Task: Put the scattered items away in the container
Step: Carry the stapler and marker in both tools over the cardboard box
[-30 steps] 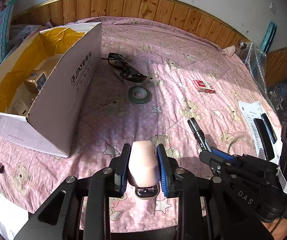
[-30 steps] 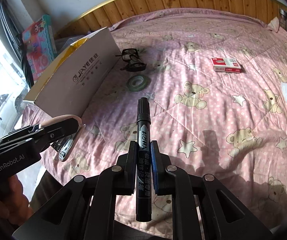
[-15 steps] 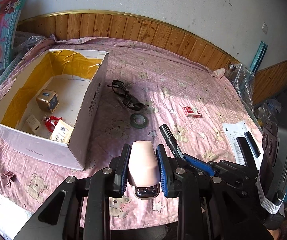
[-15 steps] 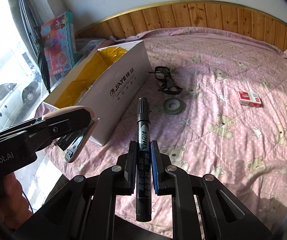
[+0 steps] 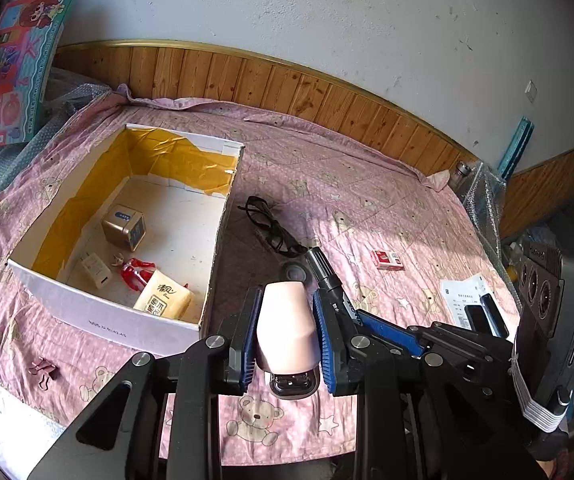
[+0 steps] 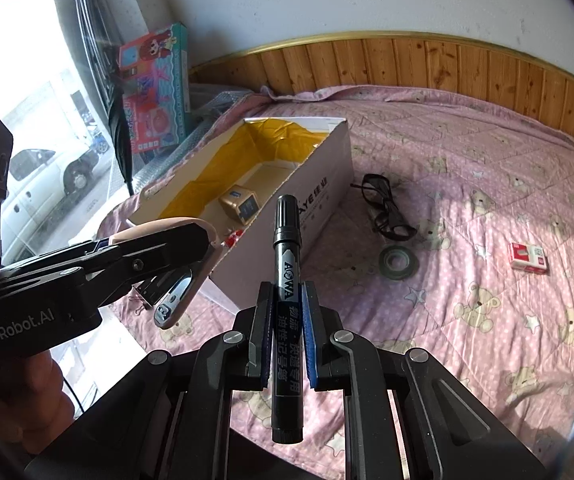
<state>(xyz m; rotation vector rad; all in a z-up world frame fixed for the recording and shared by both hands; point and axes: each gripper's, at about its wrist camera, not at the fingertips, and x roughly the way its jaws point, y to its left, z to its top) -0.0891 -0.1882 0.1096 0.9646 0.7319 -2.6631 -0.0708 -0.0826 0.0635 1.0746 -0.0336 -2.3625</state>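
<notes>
My left gripper (image 5: 285, 312) is shut on a pale pink stapler (image 5: 286, 332), held in the air to the right of the white cardboard box (image 5: 223, 216). Yellow lining covers the box walls, and inside lie a gold cube, a white block, a red figure and a tissue pack (image 5: 163, 298). My right gripper (image 6: 287, 304) is shut on a black marker (image 6: 287, 280), raised beside the box (image 6: 319, 208). On the pink bedsheet lie black glasses (image 6: 387, 208), a tape roll (image 6: 399, 263) and a red-white packet (image 6: 528, 258).
A pink binder clip (image 5: 41, 370) lies near the sheet's front edge, left of the box. Papers and dark flat items (image 5: 475, 312) rest at the right. A toy carton (image 5: 15, 76) leans at the back left. Wood panelling (image 5: 327, 96) borders the bed.
Both grippers have risen and drawn back with their loads, so the box interior shows more fully. The left one has shifted toward the box; the items on the sheet have stayed put.
</notes>
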